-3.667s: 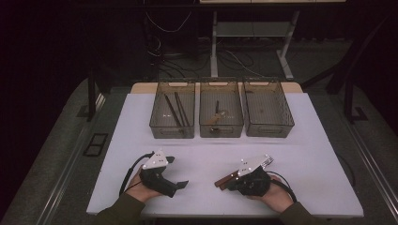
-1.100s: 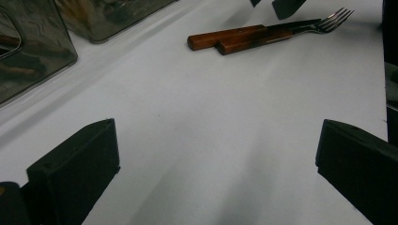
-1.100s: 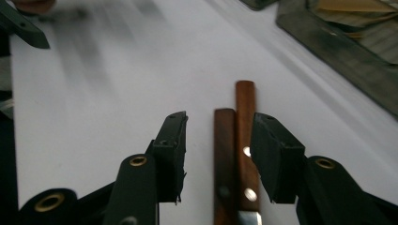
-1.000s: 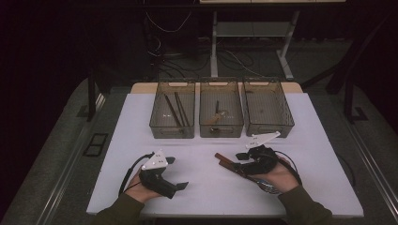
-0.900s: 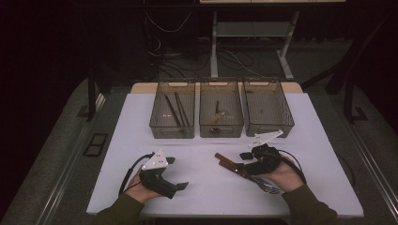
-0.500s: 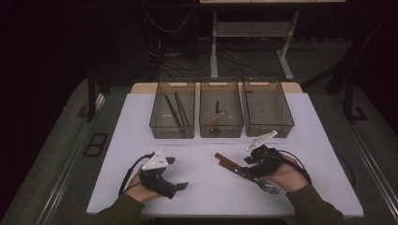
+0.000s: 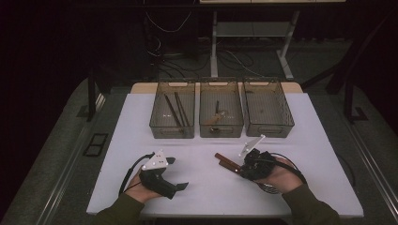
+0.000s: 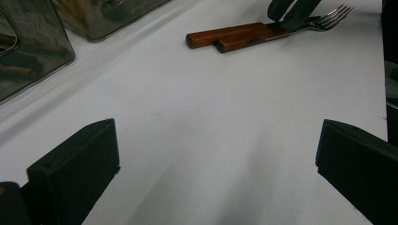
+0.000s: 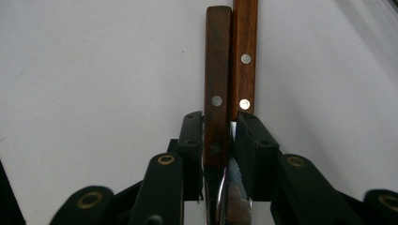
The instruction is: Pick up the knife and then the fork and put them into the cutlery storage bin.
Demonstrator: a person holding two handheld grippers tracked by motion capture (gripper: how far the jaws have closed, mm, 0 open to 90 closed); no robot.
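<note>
1. Jaws: right claw (image 9: 219, 136) is narrow and has just been closing, with one wooden handle (image 9: 217, 70) between the pads. One pad looks to touch the wood. A thin light sliver shows on the other side, so I judge this is not yet a firm grip.
2. Take-hold point: the pads sit at the end of the handle where the wood meets the steel neck. Good spot, I judge: flat-sided and close to the balance.
3. Second handle (image 9: 245, 47) lies touching the first, side by side, and runs under my other jaw. Risk: it gets dragged along or pinched.
4. Handling, judged:
   - Light and stiff, so no flex under squeeze.
   - The wood is smooth and the steel slicker, so stay on the wood.
   - Not fragile; moderate force will do.
   - It may swing tine-end down if held only at one end.
5. Tines (image 8: 335, 14) show past the right claw in the left gripper view, so at least one piece is a fork.
6. Left claw (image 8: 218, 140): wide, nothing between the jaws, low over the table (image 7: 319, 140), well apart from the cutlery.
7. Location: both pieces lie flat on the table at my right, near the nearest bin (image 7: 268, 130) but apart from it.
</note>
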